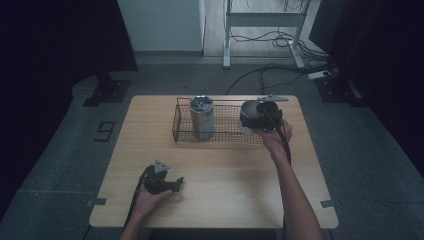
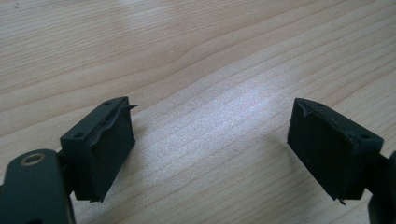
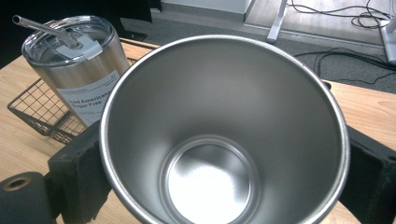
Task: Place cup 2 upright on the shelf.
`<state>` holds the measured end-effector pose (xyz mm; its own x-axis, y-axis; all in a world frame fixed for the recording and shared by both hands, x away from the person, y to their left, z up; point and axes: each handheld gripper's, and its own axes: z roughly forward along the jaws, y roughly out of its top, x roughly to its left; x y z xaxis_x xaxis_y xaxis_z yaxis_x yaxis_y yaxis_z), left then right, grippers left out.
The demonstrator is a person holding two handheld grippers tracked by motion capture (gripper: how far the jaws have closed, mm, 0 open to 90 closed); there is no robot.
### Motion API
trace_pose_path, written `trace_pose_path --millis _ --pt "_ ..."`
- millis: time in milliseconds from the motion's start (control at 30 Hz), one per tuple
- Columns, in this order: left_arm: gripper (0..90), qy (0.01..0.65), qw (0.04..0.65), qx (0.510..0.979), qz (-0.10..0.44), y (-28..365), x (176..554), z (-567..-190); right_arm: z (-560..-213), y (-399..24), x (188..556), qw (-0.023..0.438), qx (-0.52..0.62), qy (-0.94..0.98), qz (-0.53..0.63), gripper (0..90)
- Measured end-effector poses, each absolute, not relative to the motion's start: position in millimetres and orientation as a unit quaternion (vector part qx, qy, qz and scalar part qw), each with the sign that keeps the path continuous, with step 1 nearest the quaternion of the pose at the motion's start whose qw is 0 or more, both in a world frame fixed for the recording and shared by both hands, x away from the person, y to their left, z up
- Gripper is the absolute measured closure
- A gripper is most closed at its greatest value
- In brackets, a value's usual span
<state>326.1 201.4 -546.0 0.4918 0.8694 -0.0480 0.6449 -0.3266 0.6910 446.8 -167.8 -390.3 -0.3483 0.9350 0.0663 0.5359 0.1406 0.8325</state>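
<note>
Steel cup (image 3: 224, 135) sits clamped between the right gripper (image 1: 261, 116) jaws, mouth toward the camera, beside the wire basket (image 1: 182, 135) — left gripper (image 2: 210, 149) jaws wide, empty, over bare surface (image 2: 196, 56).

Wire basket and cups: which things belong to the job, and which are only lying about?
In the job:
open cup, held by right gripper
wire basket
lidded cup with straw, standing in the basket

Lying about:
cables on floor
metal frame
left gripper, open over bare table
</note>
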Motion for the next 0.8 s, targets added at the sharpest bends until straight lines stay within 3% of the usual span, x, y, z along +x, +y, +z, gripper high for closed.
trace_pose_path --millis 800 --pt "14.7 0.475 0.336 0.796 0.168 202 326 -546 -391 -161 475 0.248 0.522 0.718 0.388 6.9"
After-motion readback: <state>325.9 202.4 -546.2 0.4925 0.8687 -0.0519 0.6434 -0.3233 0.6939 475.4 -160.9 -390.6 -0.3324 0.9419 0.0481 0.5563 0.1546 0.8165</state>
